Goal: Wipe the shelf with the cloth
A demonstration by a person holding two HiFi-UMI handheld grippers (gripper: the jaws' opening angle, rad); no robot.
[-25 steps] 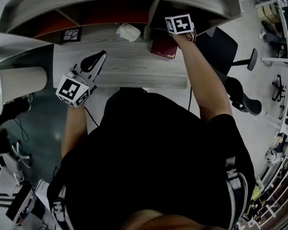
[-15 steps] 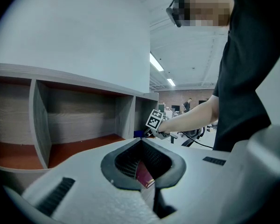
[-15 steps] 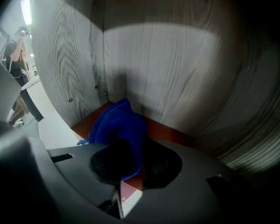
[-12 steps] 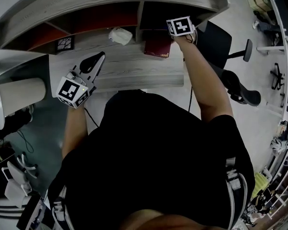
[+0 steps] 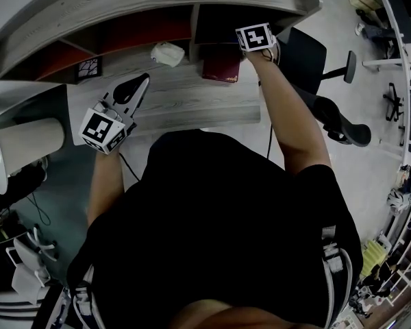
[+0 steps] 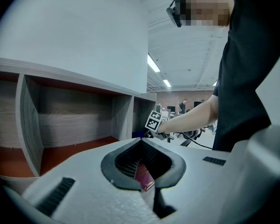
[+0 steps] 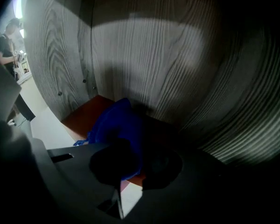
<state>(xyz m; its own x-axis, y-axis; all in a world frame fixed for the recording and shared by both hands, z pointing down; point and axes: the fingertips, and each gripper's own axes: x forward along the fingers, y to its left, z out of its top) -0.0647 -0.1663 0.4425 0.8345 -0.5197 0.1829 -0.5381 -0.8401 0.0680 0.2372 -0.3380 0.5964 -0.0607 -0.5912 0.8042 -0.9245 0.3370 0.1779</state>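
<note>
Cloth (image 7: 113,127), deep blue and bunched, is clamped between the jaws of the right tool (image 7: 130,164), which is pushed well into the end compartment of the shelf (image 7: 154,55). Just ahead of that tool the cloth seems to rest on the reddish compartment floor (image 7: 81,113), close to the grey back wall, with a side wall to the tool's left.

From where I stand, the wiping looks under way, with the back corner the part in hand. To do it well, I'd keep the grip firm and press the wad flat on the floor. I'd then draw it in overlapping strokes from the back wall toward the open front, working right into the corner.

Behind the tool, at the compartment's mouth, a maroon book (image 5: 221,67) lies on the counter (image 5: 185,98). Further to its left sits a crumpled white wad (image 5: 166,53). The left tool (image 5: 141,82) hangs over the counter well apart, jaws together on nothing.
</note>
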